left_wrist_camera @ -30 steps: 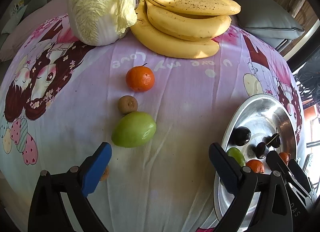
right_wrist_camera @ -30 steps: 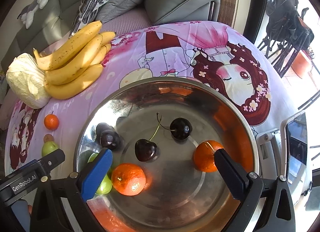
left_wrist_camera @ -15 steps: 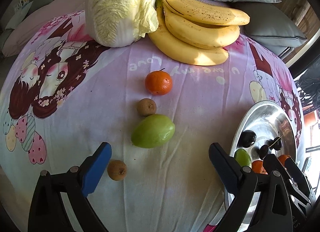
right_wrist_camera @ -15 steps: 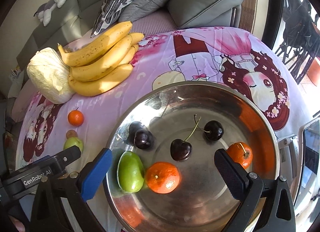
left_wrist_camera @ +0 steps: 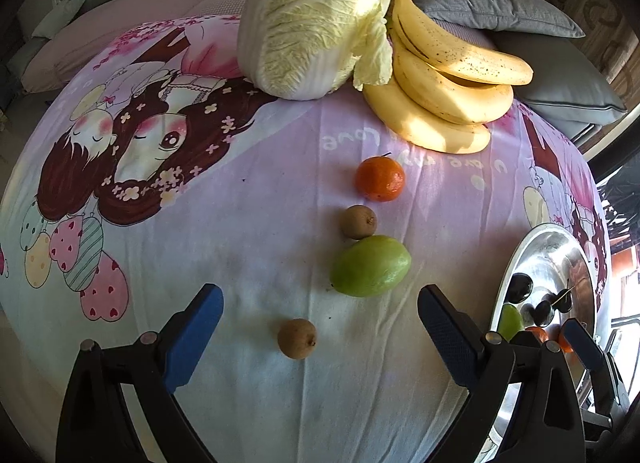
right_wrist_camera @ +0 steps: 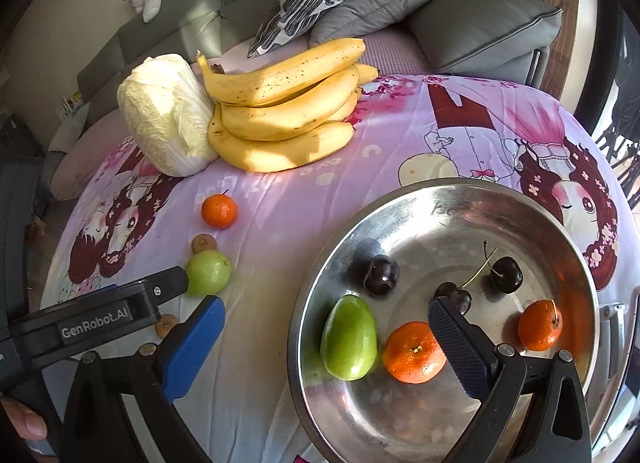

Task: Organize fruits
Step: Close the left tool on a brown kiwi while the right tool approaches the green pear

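Left wrist view: steel bowl point(left_wrist_camera: 548, 247) partly hidden behind right gripper point(left_wrist_camera: 576, 347); its fruit too small to identify. Right wrist view: small brown fruit point(right_wrist_camera: 166, 323) half-hidden by left gripper point(right_wrist_camera: 120, 305).

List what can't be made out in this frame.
- Steel bowl: left wrist view cuts off its near part behind the gripper finger.
- Near brown fruit: right wrist view, partly behind the left gripper.
- Cherry: partly behind right finger.

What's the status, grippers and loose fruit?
Left gripper open, empty, over small brown fruit. Right gripper open above steel bowl. Nothing blocking.
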`<state>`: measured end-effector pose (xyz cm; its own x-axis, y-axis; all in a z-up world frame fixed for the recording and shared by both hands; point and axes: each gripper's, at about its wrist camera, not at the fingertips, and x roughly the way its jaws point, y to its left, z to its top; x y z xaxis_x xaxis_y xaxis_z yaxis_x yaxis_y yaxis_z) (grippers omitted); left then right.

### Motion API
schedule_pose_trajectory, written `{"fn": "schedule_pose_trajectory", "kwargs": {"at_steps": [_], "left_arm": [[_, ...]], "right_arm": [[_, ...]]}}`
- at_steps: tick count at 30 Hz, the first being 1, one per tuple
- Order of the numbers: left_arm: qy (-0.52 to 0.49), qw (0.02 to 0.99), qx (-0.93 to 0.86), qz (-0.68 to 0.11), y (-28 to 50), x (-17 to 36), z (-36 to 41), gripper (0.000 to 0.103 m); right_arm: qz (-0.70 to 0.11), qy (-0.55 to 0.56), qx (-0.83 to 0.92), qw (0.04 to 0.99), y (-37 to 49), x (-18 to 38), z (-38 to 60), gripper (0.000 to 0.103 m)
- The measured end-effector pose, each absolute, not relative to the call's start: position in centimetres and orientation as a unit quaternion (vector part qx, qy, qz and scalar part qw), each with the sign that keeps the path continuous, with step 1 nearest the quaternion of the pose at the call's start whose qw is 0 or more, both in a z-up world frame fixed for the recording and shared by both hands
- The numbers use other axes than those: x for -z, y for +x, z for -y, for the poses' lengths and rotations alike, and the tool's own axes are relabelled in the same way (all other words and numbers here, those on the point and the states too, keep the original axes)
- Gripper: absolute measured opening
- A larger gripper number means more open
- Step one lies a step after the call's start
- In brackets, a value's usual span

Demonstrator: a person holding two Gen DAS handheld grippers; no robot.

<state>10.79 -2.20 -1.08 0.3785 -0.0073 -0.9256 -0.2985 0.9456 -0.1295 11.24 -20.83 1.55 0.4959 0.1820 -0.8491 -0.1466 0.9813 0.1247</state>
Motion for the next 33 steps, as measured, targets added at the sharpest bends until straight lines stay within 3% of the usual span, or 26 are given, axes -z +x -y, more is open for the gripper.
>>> {"fn": "schedule_pose_trajectory", "kwargs": {"at_steps": [33], "left_arm": [[-0.198,0.809,-0.110,-0.542,8.5,3.3,-4.6,0.098]], "right_arm": [[-0.524,-0.034,-0.163,0.835,10.6,1.2,13.2,0.103]]}}
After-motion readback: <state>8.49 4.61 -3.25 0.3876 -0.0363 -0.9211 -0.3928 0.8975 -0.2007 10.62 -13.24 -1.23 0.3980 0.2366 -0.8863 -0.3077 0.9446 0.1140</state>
